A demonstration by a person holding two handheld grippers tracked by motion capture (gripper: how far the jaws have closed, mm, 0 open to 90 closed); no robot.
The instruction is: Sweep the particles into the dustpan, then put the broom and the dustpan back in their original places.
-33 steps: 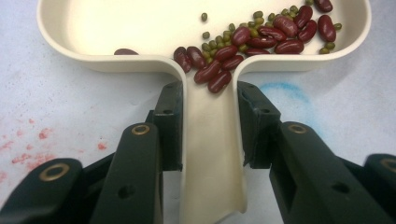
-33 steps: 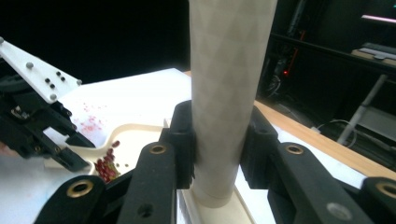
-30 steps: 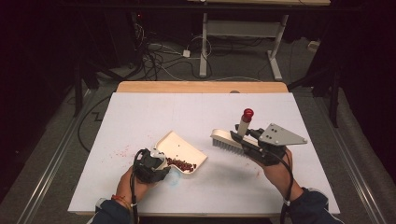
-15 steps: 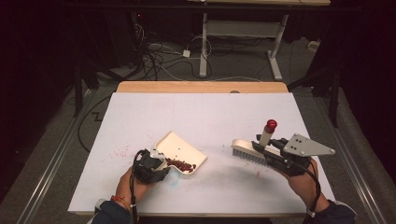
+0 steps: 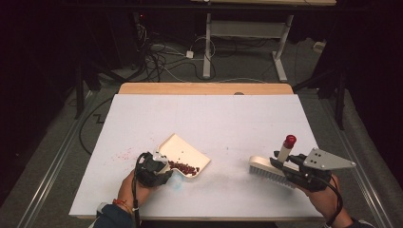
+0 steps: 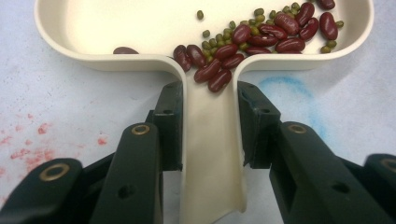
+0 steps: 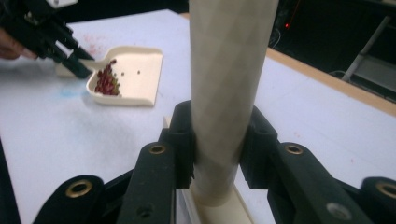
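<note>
Brush [image 5: 268, 169], pinched by right fingers, now nearer table's right edge [image 5: 311, 137]; left fingers pinching dustpan [image 5: 183, 154].

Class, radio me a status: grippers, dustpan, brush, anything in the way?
Left gripper shut on dustpan handle. Right gripper shut on brush handle. Beans in pan. Nothing between them.

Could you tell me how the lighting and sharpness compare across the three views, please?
High view: the white table is evenly lit, the room behind it dark. Left gripper view: bright and crisp on the beans in the dustpan, with the nearest jaw parts slightly soft. Right gripper view: the brush handle is close and blurred, and the background is dim.
</note>
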